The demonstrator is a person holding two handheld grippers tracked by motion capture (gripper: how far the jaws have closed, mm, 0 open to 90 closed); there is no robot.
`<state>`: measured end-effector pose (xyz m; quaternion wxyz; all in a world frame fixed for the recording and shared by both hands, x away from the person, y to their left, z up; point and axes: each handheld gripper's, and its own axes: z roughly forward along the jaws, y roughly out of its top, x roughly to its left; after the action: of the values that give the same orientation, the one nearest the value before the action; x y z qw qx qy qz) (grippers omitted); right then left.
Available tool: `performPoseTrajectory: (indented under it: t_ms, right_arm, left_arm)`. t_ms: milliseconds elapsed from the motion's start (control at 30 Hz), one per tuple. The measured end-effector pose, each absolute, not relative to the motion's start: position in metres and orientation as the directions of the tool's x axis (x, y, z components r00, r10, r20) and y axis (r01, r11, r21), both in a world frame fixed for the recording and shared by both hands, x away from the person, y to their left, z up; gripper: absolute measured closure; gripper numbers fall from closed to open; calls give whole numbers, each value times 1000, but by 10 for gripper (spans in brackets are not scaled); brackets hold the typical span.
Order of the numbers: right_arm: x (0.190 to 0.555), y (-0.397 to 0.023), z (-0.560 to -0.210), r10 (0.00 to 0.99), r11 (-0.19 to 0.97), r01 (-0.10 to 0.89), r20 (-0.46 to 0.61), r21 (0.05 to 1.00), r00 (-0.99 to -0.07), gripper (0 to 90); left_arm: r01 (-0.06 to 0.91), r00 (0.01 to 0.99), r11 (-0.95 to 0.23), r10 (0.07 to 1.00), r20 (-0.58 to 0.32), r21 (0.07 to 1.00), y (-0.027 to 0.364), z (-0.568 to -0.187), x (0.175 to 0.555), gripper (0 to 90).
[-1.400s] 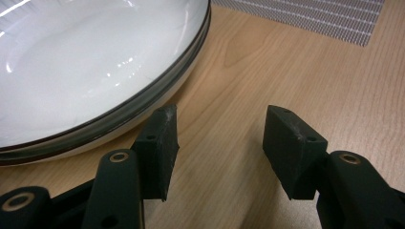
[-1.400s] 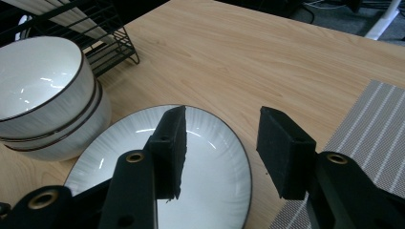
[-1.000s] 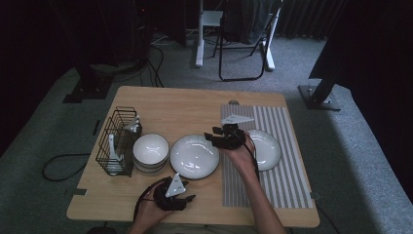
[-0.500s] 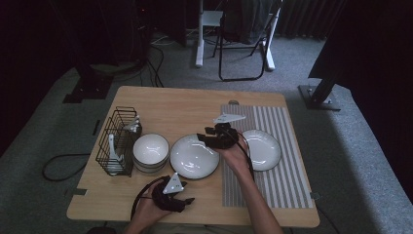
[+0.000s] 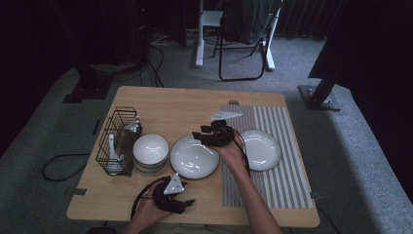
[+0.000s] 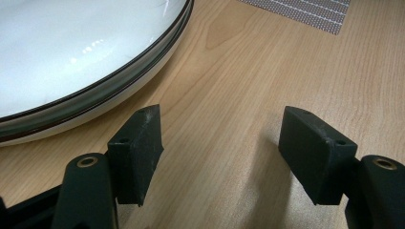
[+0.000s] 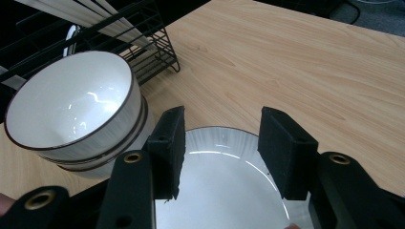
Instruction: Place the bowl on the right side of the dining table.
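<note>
Right gripper (image 5: 198, 135): we log it over the far rim of the middle plate (image 5: 192, 157), jaws parted with only air between them; in the right gripper view (image 7: 219, 148) the plate's white face (image 7: 229, 191) lies below the pads, none of them touching it.

Left gripper (image 5: 187, 202): we find it at the table's near edge, just short of the middle plate. Its jaws have just been opening and stand wide, nothing between them; the left gripper view (image 6: 219, 152) shows bare wood under the gap and the plate's dark-lined rim (image 6: 95, 90) just beside the left pad.

Middle plate: white, dark rim, flat on the wooden table (image 5: 170, 105), centre of the near half.

Stack of bowls (image 5: 151, 152): white, just left of the middle plate, near but not clearly touching.

Wire rack (image 5: 117, 139): black, by the left edge, holding white dishes on edge.

Second plate (image 5: 260, 148): on the striped mat (image 5: 277, 180), right half of the table.
</note>
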<state>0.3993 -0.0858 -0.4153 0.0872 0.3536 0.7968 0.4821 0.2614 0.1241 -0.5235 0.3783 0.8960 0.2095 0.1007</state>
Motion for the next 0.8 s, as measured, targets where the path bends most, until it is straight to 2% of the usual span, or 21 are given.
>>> performPoseTrajectory:
  t_ms: [800]
  right_arm:
    - [398, -57, -402, 597, 329, 443, 179, 834, -782, 523]
  left_arm:
    - [297, 895, -626, 447, 19, 721, 123, -524, 261, 302]
